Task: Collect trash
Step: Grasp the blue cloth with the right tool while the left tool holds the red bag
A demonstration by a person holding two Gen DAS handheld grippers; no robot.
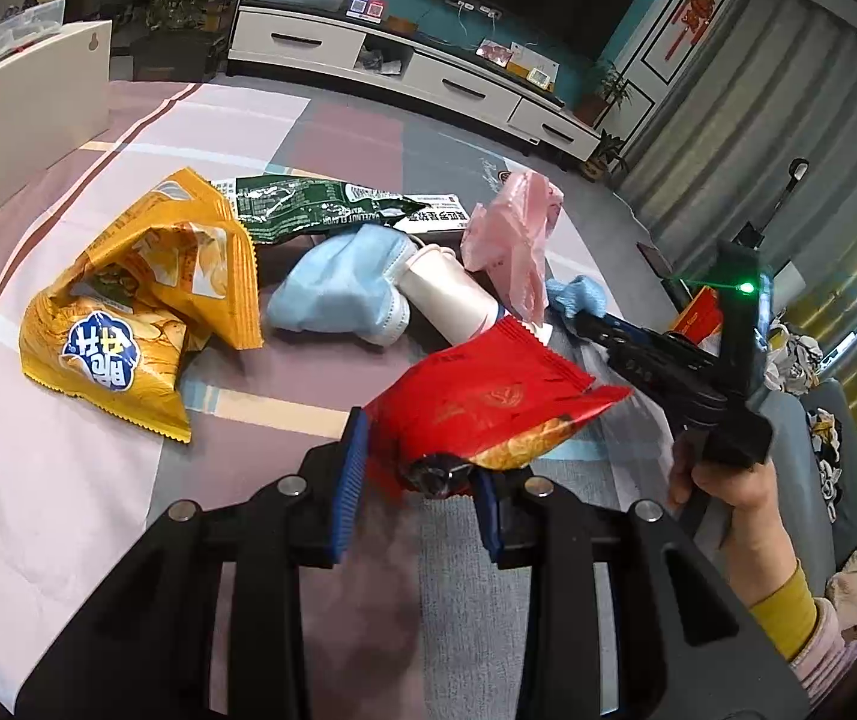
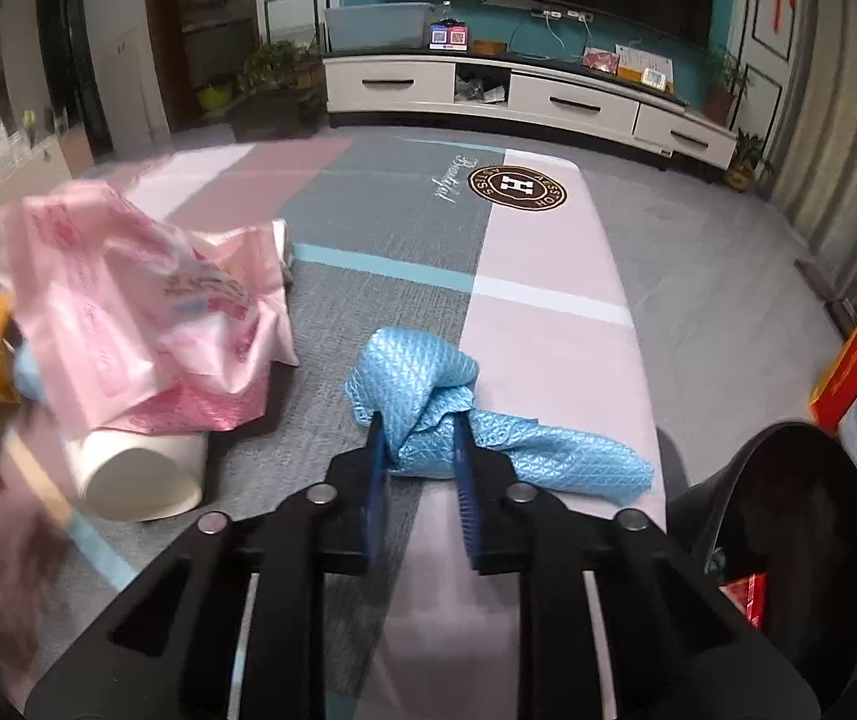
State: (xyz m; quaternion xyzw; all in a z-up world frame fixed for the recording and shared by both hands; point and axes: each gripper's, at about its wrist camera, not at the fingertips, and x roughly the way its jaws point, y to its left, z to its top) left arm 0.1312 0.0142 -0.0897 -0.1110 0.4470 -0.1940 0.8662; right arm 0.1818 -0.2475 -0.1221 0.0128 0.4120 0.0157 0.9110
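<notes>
My left gripper [image 1: 422, 462] is shut on a red snack wrapper [image 1: 488, 396] and holds it above the table. My right gripper [image 2: 419, 429] is shut on a crumpled blue wipe [image 2: 428, 402] lying on the table; it also shows in the left wrist view [image 1: 578, 294]. On the table lie a yellow chip bag [image 1: 140, 312], a green wrapper [image 1: 320, 210], a blue face mask [image 1: 344, 288], a white paper cup [image 2: 140, 474] on its side and a pink plastic bag [image 2: 128, 312].
A black trash bin [image 2: 788, 516] stands at the right edge of the table, with a red item inside and a red box [image 2: 854, 366] behind it. The patterned tablecloth [image 2: 548, 276] ends at the right. A white TV cabinet [image 2: 524, 96] stands far behind.
</notes>
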